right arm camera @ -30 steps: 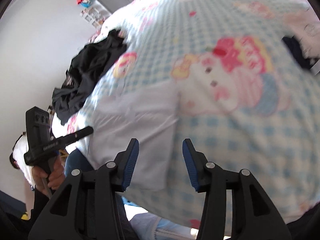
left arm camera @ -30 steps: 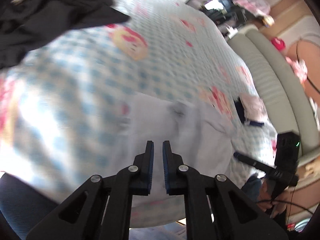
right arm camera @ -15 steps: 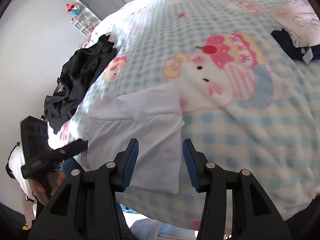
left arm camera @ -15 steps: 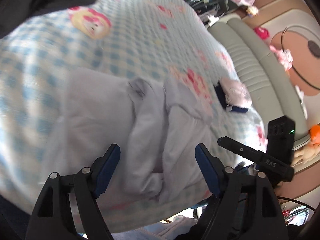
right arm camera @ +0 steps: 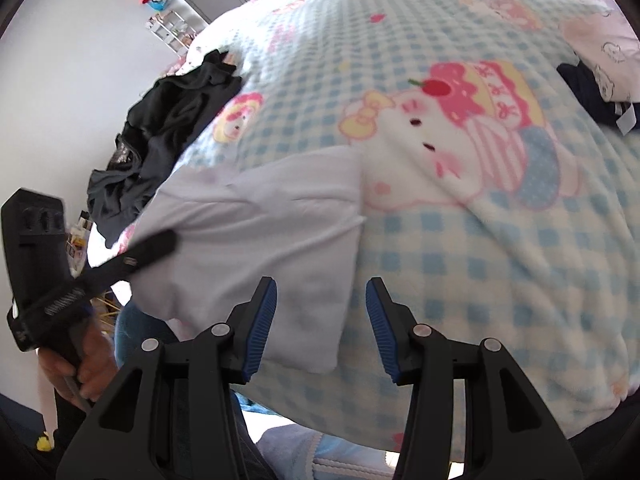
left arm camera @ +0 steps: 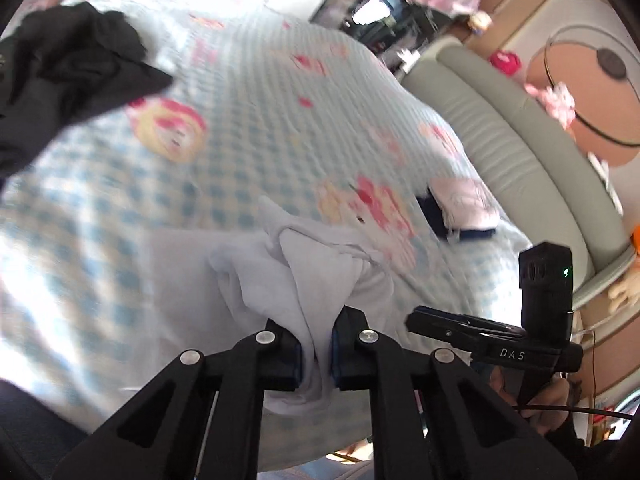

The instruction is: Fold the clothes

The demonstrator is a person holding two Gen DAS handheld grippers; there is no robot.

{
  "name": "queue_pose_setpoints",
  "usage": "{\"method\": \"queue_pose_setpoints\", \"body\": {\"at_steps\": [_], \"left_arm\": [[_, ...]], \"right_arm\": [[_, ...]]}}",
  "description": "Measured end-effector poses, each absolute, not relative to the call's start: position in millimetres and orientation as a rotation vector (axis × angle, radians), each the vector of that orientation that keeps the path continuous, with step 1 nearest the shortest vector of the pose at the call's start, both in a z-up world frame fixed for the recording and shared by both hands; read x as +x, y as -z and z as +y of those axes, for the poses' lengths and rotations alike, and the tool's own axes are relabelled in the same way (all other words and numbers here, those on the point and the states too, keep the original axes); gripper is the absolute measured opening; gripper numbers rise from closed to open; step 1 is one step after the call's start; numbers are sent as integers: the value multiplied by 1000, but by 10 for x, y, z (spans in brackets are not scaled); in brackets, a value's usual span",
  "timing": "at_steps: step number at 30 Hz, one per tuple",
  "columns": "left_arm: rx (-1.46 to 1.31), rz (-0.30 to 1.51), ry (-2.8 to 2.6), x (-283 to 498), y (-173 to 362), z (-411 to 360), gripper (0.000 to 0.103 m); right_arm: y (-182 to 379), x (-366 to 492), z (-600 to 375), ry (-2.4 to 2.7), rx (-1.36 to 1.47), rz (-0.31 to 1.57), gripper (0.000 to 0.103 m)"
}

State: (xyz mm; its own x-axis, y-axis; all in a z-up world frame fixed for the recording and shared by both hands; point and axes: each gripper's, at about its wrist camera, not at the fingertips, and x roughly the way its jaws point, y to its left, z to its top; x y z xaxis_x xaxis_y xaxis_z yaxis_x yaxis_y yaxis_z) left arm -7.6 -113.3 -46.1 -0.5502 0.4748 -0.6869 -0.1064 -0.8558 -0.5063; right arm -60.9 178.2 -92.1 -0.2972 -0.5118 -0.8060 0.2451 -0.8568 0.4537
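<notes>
A pale lilac garment (left arm camera: pixel 308 264) lies bunched on the blue-checked cartoon blanket (left arm camera: pixel 248 92) near the bed's front edge. My left gripper (left arm camera: pixel 317 354) is shut on a fold of it, with cloth pinched between the blue pads. In the right wrist view the same garment (right arm camera: pixel 260 232) spreads flat on the blanket (right arm camera: pixel 460 240). My right gripper (right arm camera: pixel 320 320) is open and hovers just above the garment's near right corner, with nothing between its fingers. The left gripper's body (right arm camera: pixel 36 264) shows at the left there, held by a hand (right arm camera: pixel 88 376).
A heap of black clothes (left arm camera: pixel 68 68) lies at the far left of the bed, also seen as a black heap (right arm camera: pixel 168 120). A folded pink and navy item (left arm camera: pixel 460 208) sits near the grey headboard (left arm camera: pixel 520 132). The right gripper's body (left arm camera: pixel 544 304) is beside me.
My left gripper was open half a second ago and has shut on a fold of the lilac garment, bunching it up. The right gripper stayed open and shifted slightly closer.
</notes>
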Motion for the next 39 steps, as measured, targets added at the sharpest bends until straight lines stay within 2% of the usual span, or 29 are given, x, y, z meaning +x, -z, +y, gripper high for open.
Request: {"method": "queue_pose_setpoints", "body": {"at_steps": [4,7,8,10,11,12,14,16,17,18,19,20,21,22,23,24,27,32,36,37,39], "left_arm": [[-1386,-656,-2397,-76,734,-1430,14],[-1583,-637,-2446,-102,999,-1561,25],[-1580,-668,-2459,-77,1010,-1596,30],[-1521,-783,-2449,-17,990,-1669,53],[-1507,-814,-2438,-10,999,-1689,70],[-1522,-811,-2425,-27,1033,-1682,73],[-1588,-760,-2405,-85,1153,-1622,74],[-1626,-728,-2384,-124,1250,-1562,77],[-1615,-737,-2373,-121,1267,-1539,74],[-1604,-745,-2362,-118,1285,-1516,57],[-1593,-754,-2350,-115,1302,-1492,45],[-1570,-733,-2355,-110,1266,-1439,32],[-1542,-697,-2366,-105,1203,-1370,27],[-1513,-662,-2377,-99,1140,-1301,24],[-1485,-627,-2388,-94,1078,-1232,23],[-1456,-591,-2397,-89,1015,-1164,23],[-1368,-487,-2422,-72,826,-958,22],[-1243,-486,-2327,-123,698,-635,22],[-1363,-510,-2292,-272,875,-529,27],[-1426,-521,-2297,-299,949,-557,29],[-1553,-538,-2295,-285,1091,-662,56]], "right_arm": [[886,-622,1685,2168,1482,-292,48],[958,-613,1605,2140,1504,-282,48],[985,-614,1577,2127,1515,-280,48],[1026,-615,1522,2102,1526,-268,48],[1039,-618,1496,2089,1525,-258,48],[1052,-620,1470,2076,1524,-247,49],[1091,-638,1432,2051,1527,-243,58],[1200,-694,1394,2018,1555,-265,60],[1275,-724,1365,1998,1577,-271,61],[1367,-742,1324,1973,1607,-260,61],[1462,-726,1272,1958,1636,-230,60],[1498,-684,1235,1961,1635,-206,52],[1481,-644,1229,1974,1612,-199,43],[1450,-605,1231,1988,1585,-197,39],[1420,-567,1234,2002,1558,-195,31],[1389,-529,1237,2016,1531,-193,19],[1177,-506,1375,2065,1479,-235,14],[579,-312,1722,2243,1330,-204,14],[668,-272,2140,2323,1417,-240,18],[813,-290,2240,2319,1503,-245,19],[1025,-278,2390,2320,1635,-235,20]]}}
